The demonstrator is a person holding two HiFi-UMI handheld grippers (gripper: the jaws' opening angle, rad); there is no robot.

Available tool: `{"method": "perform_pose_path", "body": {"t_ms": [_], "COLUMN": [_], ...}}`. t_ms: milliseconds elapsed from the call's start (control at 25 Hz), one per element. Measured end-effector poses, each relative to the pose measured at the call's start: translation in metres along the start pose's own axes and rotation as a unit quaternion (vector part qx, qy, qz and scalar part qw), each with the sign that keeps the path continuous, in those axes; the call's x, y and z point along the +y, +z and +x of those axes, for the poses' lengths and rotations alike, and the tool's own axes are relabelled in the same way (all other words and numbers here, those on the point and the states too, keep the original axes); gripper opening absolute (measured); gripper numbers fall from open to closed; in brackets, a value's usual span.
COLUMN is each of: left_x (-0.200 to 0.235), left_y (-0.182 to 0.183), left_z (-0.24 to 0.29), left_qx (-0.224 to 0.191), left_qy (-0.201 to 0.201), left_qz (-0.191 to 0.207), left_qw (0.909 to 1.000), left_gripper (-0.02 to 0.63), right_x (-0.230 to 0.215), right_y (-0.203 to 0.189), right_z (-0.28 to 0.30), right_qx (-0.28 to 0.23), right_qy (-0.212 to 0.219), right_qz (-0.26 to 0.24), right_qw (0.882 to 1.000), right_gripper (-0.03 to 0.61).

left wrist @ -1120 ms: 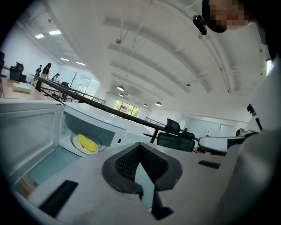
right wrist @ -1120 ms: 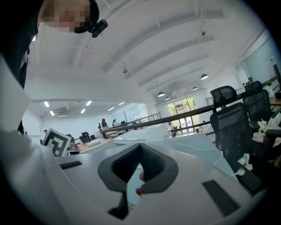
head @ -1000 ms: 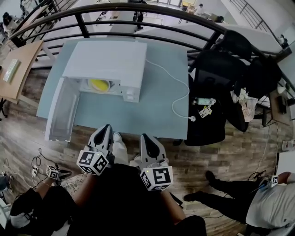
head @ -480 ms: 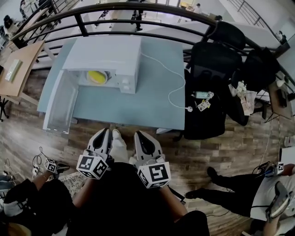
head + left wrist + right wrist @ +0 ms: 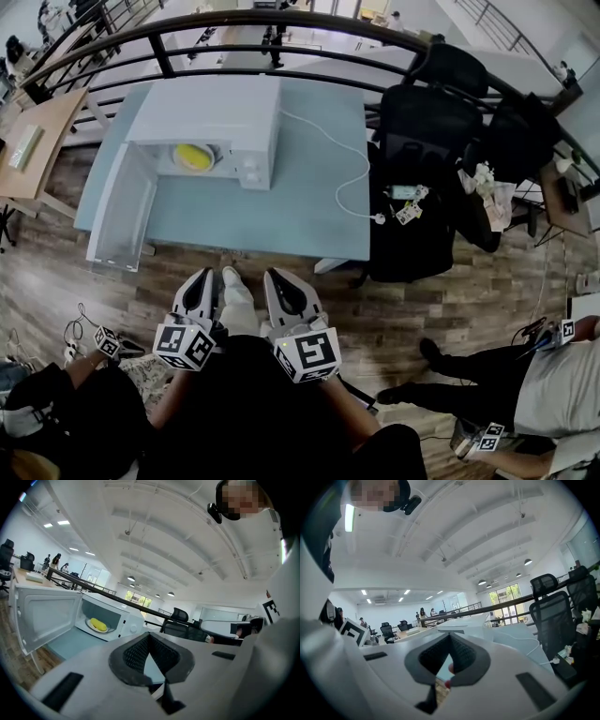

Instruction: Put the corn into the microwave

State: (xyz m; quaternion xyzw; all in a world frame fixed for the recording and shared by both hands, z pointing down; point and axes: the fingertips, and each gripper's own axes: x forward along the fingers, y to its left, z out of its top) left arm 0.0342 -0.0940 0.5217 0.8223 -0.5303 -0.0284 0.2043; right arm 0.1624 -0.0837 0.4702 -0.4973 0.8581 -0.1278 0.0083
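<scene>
- Starting nearest the person: the left gripper [image 5: 207,275] and the right gripper [image 5: 275,275] are held side by side close to the body. Both are above the wooden floor [image 5: 281,292] and well apart from the counter [image 5: 272,220].
- Left gripper: in the left gripper view the jaws meet tip to tip. Nothing is between the pads.
- Right gripper: in the right gripper view the jaws are likewise closed on themselves, and nothing is held.
- Counter, front left: the door [image 5: 117,211] of the microwave [image 5: 211,108] is swung fully open and reaches the counter's left front edge.
- Counter, rear left: the microwave cavity faces the person. The corn [image 5: 194,156] lies on a plate [image 5: 99,629] inside the cavity, clear of the door opening.
- Counter, right: the power cable [image 5: 349,178] trails from the microwave across the surface, and its plug lies on the counter.
- Step in hand (judgement): placement of the corn appears complete, since it is inside the microwave and neither gripper carries anything.
- Next move (judgement): if the door is to be shut, step up to the counter and set one gripper against the outer edge of the door. Swing the door toward the cavity. Closed jaws suffice for pushing, and light, steady pressure should keep the microwave from sliding.
</scene>
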Motion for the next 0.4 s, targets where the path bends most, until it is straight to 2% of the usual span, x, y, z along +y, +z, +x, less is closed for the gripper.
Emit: {"method": "perform_pose_path", "body": {"t_ms": [200,400], "left_x": [0.001,0.004], "left_y": [-0.007,-0.009], "left_z": [-0.008,-0.023], "left_qx": [0.004,0.007], "left_qy": [0.001,0.019], "left_qz": [0.004,0.003], "left_qw": [1.0,0.9998], "left_gripper": [0.002,0.002], "right_x": [0.004,0.013], "right_y": [-0.003,-0.008], "right_z": [0.0,-0.002], "right_qx": [0.002,0.011], "right_qy": [0.003,0.02], "right_qz": [-0.002,0.006], "right_qw": [1.0,1.0], "right_gripper": [0.006,0.008]}}
